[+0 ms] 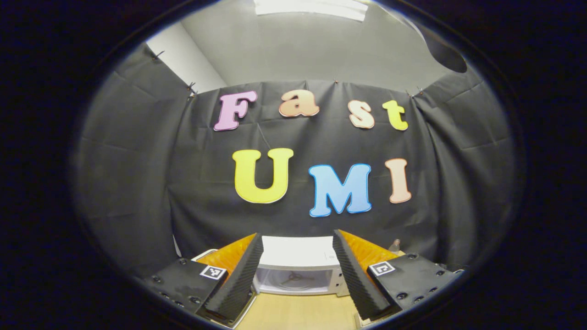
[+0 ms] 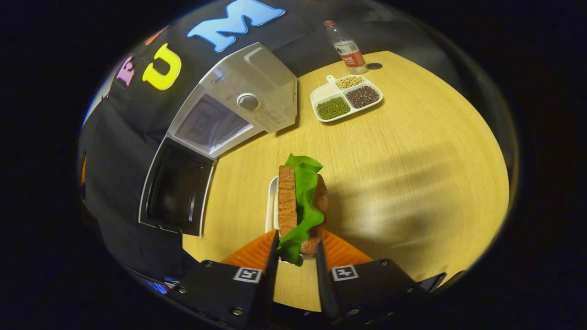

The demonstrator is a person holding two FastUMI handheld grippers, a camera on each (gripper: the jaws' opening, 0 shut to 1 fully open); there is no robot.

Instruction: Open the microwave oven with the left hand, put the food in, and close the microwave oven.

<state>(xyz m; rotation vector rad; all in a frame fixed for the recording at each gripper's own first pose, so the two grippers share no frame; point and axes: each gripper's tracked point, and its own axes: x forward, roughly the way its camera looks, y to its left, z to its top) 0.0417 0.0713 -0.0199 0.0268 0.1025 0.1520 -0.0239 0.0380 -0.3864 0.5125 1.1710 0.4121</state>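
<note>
1. Right gripper [image 2: 297, 250], bottom centre of the right gripper view, is clamped on the sandwich [image 2: 300, 206]: bread slice, lettuce, darker layer, held on edge between both fingers. It sits over a white plate [image 2: 271, 201] on the wooden table [image 2: 412, 156].
2. Microwave [image 2: 229, 110] sits upper left in that view, door [image 2: 173, 192] swung open and lying toward the lower left, cavity exposed.
3. Left gripper [image 1: 298, 279], bottom of the left gripper view, has its fingers spread apart with nothing between them; the microwave cavity [image 1: 293, 279] shows between them, farther off.
4. Risk: the lettuce hangs loose past the fingertips. A quick swing toward the cavity could shed it or let the layers slide apart.
5. Risk: the grip is on the sandwich's end only. It may pivot and droop.
6. Risk: the open door lies between sandwich and cavity. A low approach could clip its edge.
7. Bystanders at the upper right: divided tray of beans [image 2: 346, 97] and a bottle [image 2: 348, 48], well apart from the path.
</note>
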